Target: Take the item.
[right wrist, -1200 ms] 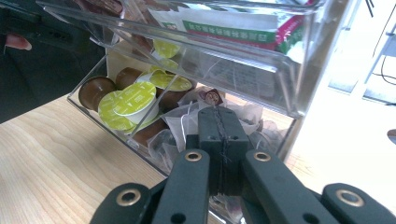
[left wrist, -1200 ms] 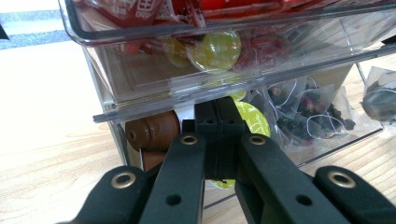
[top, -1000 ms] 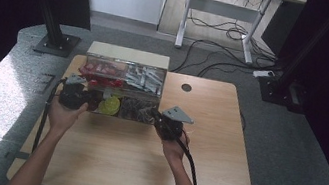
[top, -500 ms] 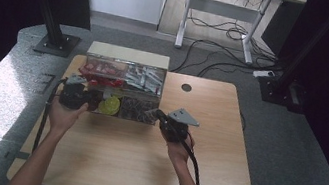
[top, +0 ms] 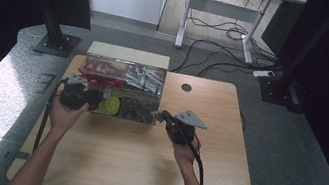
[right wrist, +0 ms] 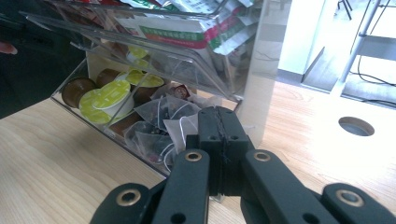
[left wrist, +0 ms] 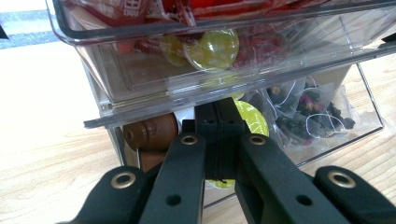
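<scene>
Plastic organiser (top: 121,96) sits at the upper left of the desk (top: 150,166), clear, rigid and slick, loaded with pods (left wrist: 250,119) and tea bags (right wrist: 159,116). Your left tool (left wrist: 218,140) and right tool (right wrist: 218,149) both have jaws pressed together, holding nothing. Likely light but brittle; take it by the lower front edge.

left claw (top: 81,99) closed, right claw (top: 161,117) closed — forearms apart
</scene>
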